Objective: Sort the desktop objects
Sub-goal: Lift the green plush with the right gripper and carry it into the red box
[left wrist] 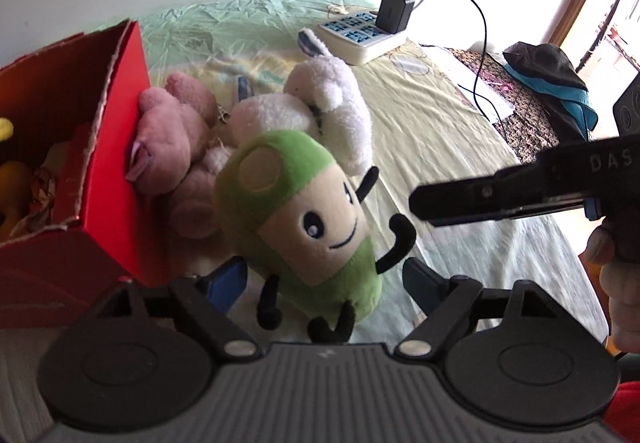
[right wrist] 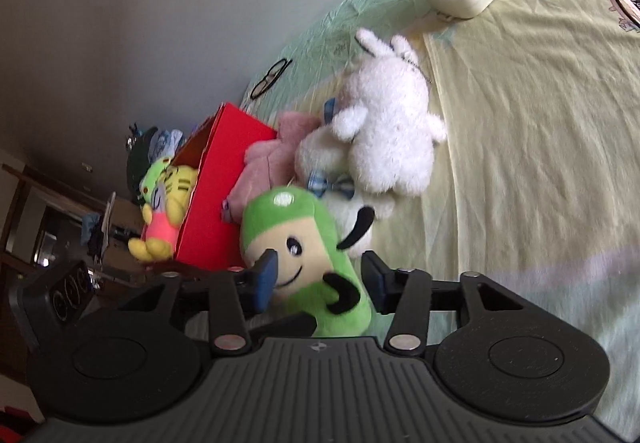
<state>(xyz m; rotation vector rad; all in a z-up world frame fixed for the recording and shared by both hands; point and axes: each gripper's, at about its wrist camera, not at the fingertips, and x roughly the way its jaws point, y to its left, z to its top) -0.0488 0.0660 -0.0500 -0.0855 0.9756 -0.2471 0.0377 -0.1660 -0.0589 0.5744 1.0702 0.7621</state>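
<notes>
A green plush toy (left wrist: 304, 219) with a cream smiling face and black limbs sits on the pale yellow sheet, next to a red cardboard box (left wrist: 116, 171). My left gripper (left wrist: 324, 279) is open. Its blue pads stand either side of the toy's lower body with a gap on each side. My right gripper (right wrist: 320, 275) is open too. In the right wrist view the green plush toy (right wrist: 304, 263) shows between its pads. In the left wrist view its fingers (left wrist: 460, 199) point in from the right, tips just beside the toy's raised black arm.
A pink plush (left wrist: 172, 147) and a white plush (left wrist: 332, 111) lie behind the green one, against the box. The box holds yellow and orange toys (right wrist: 168, 211). A power strip (left wrist: 360, 35) with a charger, glasses (right wrist: 272, 77) and a dark cloth pile (left wrist: 552, 83) lie farther off.
</notes>
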